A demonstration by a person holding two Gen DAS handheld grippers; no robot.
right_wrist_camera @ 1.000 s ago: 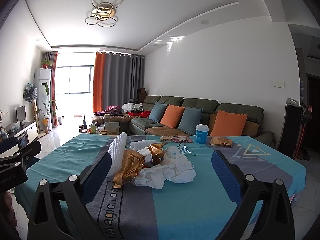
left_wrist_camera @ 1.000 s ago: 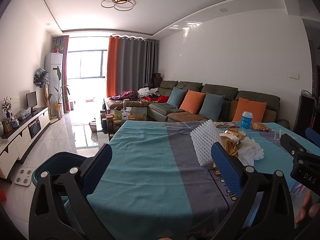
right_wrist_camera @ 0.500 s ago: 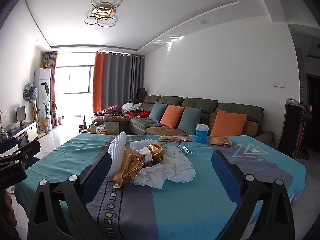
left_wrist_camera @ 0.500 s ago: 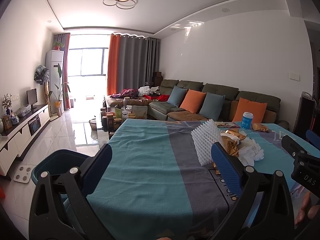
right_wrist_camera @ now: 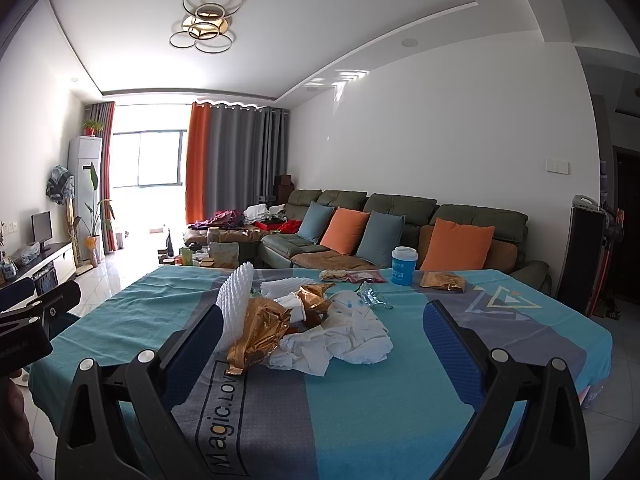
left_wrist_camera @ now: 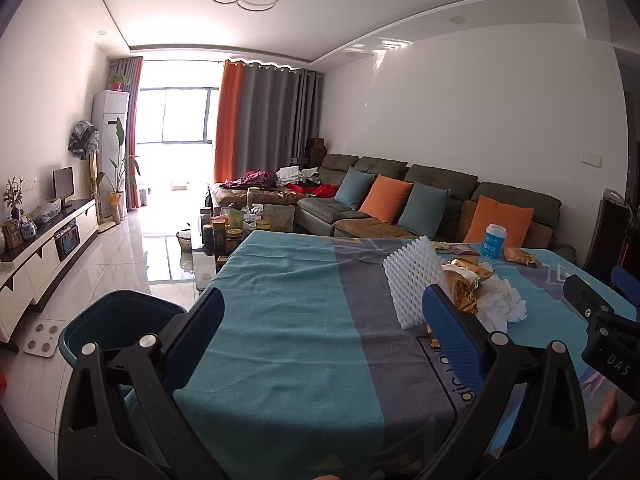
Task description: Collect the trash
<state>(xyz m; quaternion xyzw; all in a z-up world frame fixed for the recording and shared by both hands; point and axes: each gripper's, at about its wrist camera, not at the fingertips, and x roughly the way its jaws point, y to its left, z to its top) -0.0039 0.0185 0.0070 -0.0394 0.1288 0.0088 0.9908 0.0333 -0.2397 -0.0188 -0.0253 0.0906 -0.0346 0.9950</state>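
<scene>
Both the right tongs point(right_wrist_camera: 323, 348) and left tongs point(left_wrist_camera: 323, 336) gape wide and empty, the trash pile point(right_wrist_camera: 320, 328) lying just ahead of the right pair on the worktop point(right_wrist_camera: 400, 392); its crumpled paper point(right_wrist_camera: 352, 340) and gold foil wrapper point(right_wrist_camera: 260, 332) look light, soft and crushable, best pinched at a raised fold.

Trash pile point(right_wrist_camera: 320, 332) mid-table point(right_wrist_camera: 400, 420), foam sheet point(right_wrist_camera: 236, 304) at its left, cup point(right_wrist_camera: 404, 266) behind, bin point(left_wrist_camera: 116, 324) on floor left of table.

L claw point(left_wrist_camera: 324, 328) & R claw point(right_wrist_camera: 324, 340): both wide apart, level, side-by-side.
</scene>
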